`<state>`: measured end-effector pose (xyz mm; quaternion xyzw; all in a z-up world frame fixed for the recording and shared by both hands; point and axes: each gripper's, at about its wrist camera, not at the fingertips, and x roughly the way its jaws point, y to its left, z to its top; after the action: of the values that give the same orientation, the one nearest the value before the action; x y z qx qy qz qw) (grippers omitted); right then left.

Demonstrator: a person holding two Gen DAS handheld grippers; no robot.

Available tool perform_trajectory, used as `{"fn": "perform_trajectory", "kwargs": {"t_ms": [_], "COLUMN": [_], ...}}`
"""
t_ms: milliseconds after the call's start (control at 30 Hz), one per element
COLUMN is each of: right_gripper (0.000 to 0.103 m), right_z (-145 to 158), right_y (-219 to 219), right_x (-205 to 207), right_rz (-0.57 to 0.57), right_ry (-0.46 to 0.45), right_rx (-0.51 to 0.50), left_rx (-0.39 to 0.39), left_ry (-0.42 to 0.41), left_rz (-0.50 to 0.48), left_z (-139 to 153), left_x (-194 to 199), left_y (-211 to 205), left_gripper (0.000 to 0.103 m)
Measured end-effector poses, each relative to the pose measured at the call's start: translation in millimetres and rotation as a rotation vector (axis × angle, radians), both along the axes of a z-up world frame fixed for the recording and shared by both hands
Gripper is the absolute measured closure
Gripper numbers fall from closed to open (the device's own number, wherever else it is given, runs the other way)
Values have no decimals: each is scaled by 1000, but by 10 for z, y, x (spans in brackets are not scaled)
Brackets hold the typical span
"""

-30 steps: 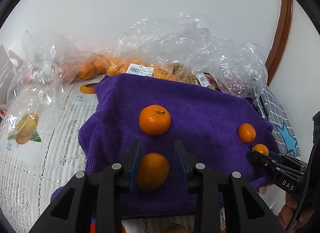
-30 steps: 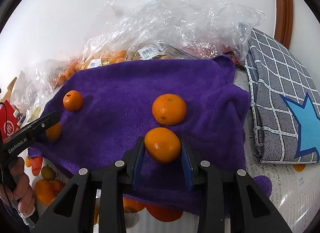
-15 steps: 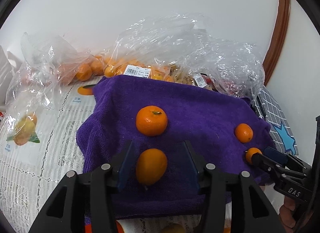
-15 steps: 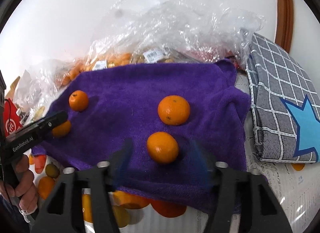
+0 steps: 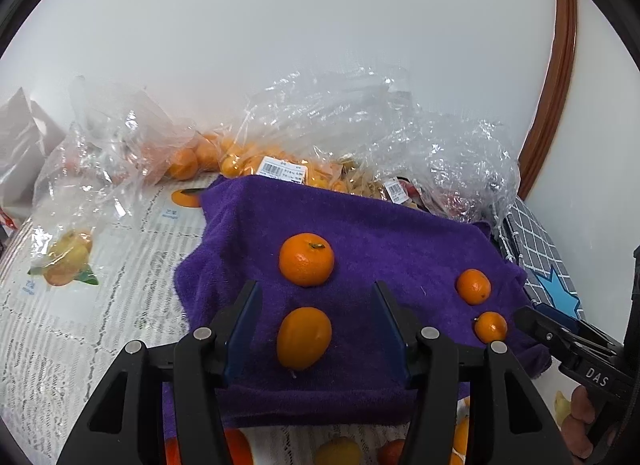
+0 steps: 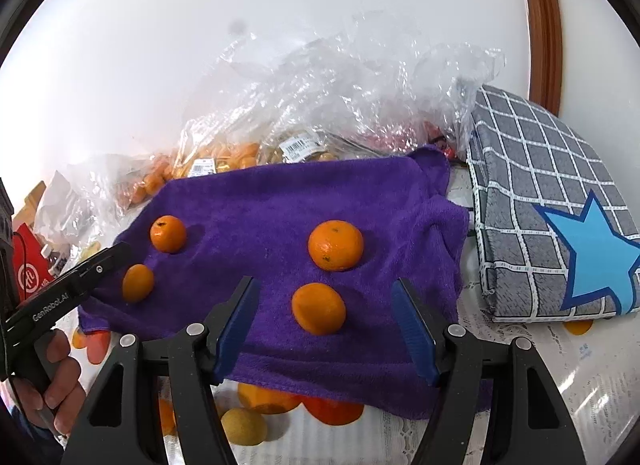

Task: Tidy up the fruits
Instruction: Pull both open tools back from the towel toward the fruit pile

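A purple towel (image 5: 400,249) lies on the table with several oranges on it. In the left wrist view my left gripper (image 5: 316,329) is open, with an oval orange (image 5: 304,337) lying free between its fingers and a rounder orange (image 5: 306,265) just beyond. Two smaller oranges (image 5: 474,286) lie at the towel's right edge. In the right wrist view my right gripper (image 6: 326,325) is open around a small orange (image 6: 319,308), with a larger orange (image 6: 336,250) behind it on the towel (image 6: 260,205). The left gripper's tip (image 6: 100,261) shows at the left.
Clear plastic bags of oranges and other fruit (image 5: 280,137) pile up behind the towel against the wall. A grey checked cushion with a blue star (image 6: 552,217) lies right of the towel. Loose fruit (image 6: 272,401) shows under the towel's near edge.
Both grippers have opened and let go of their oranges, which now lie on the towel. Both grippers have pulled back and up a little.
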<state>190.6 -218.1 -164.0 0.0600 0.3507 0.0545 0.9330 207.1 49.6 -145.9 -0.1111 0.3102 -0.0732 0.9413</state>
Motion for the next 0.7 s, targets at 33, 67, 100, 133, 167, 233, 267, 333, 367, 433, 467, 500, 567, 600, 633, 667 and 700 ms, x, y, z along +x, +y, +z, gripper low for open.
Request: {"fn": "perform_trajectory", "kwargs": {"t_ms": [33, 67, 100, 133, 167, 233, 267, 333, 367, 433, 467, 500, 567, 600, 633, 667, 700], "right_gripper": [34, 34, 34, 35, 36, 40, 42, 44, 46, 51, 55, 56, 58, 60, 63, 65, 65], "right_z": [23, 32, 42, 42, 37, 19, 12, 3, -6, -31, -44, -64, -114, -137, -168, -190, -215], "right_y": [13, 24, 38, 48, 61, 109, 136, 184, 197, 219, 226, 231, 240, 247, 258, 269, 286], "right_x": [-30, -48, -80, -109, -147, -235, -277, -367, -410, -502, -531, -562, -594, -601, -606, -611, -615], "right_rz": [5, 6, 9, 13, 15, 25, 35, 58, 66, 85, 95, 106, 131, 145, 159, 166, 176], "right_ry": [-9, -13, -16, -20, -22, -18, -18, -26, -30, -25, -17, -4, 28, 44, 64, 77, 90], "right_rx": [-1, -2, -1, 1, 2, -6, -12, -24, -25, -19, -14, -9, -2, 0, 1, 0, -2], "left_rx": [-6, -15, -21, -27, -32, -35, -38, -38, -37, -40, -41, -42, -40, -37, -32, -30, -27], "left_ry": [-4, -7, -9, -9, -9, -9, -10, -11, -11, -9, -9, -9, -11, -11, -11, -11, -10], "left_rz": [4, 9, 12, 17, 20, 25, 27, 29, 32, 36, 37, 39, 41, 42, 43, 43, 41], "left_z": [10, 19, 22, 27, 32, 35, 39, 44, 42, 42, 45, 50, 58, 59, 60, 60, 61], "left_x": [-22, -45, -63, -82, -98, -130, -157, -203, -216, -287, -326, -350, -432, -456, -499, -524, -561], "left_y": [24, 50, 71, 94, 112, 136, 155, 178, 185, 230, 254, 269, 312, 322, 339, 347, 362], "left_gripper": [50, 49, 49, 49, 49, 49, 49, 49, 49, 49, 49, 49, 49, 49, 49, 49, 49]}}
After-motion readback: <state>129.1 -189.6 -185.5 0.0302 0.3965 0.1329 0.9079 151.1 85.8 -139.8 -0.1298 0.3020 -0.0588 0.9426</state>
